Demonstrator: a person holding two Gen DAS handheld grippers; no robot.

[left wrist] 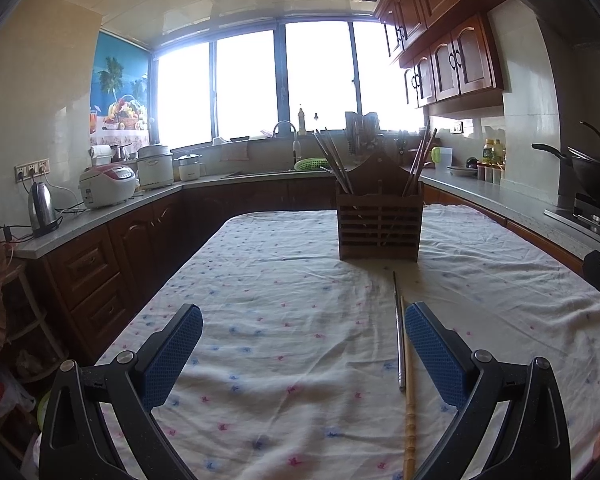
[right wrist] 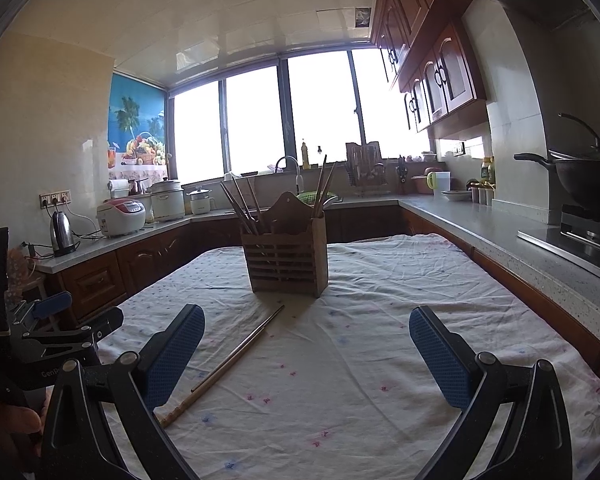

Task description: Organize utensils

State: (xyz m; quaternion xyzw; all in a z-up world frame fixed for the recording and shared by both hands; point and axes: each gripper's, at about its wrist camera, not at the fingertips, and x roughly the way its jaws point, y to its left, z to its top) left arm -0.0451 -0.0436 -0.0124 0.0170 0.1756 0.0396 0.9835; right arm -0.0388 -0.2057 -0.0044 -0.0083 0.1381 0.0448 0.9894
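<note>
The bench carries a wrinkled floral cloth, soft and loose, so anything dragged across it likely bunches the fabric.

Landmark: the wooden holder, a slatted box w/ two compartments, standing upright mid-bench. Chopsticks already lean out of its left compartment, more out of its right one. It looks rigid and fairly light; a nudge at the top could prob tip it.

Two loose sticks lie on the cloth just in front of the holder, side by side and touching or nearly so, tips pointing toward it. The bamboo chopstick is longer-looking, w/ a knotted grip end nearest the camera: light, stiff, matte, so it should grip well. The metal chopstick is thin, smooth, shiny; prob heavier and slippery, apt to roll or slide between pads.

Best hold, as a judgement: mid-shaft or toward the thick rear end, one stick at a time, pinched across its width so the tip stays free to drop into a compartment.

Left claw is spread wide, holding nothing; both sticks lie just inside its right finger. Right claw is also spread wide and empty, w/ the sticks beside its left finger.
</note>
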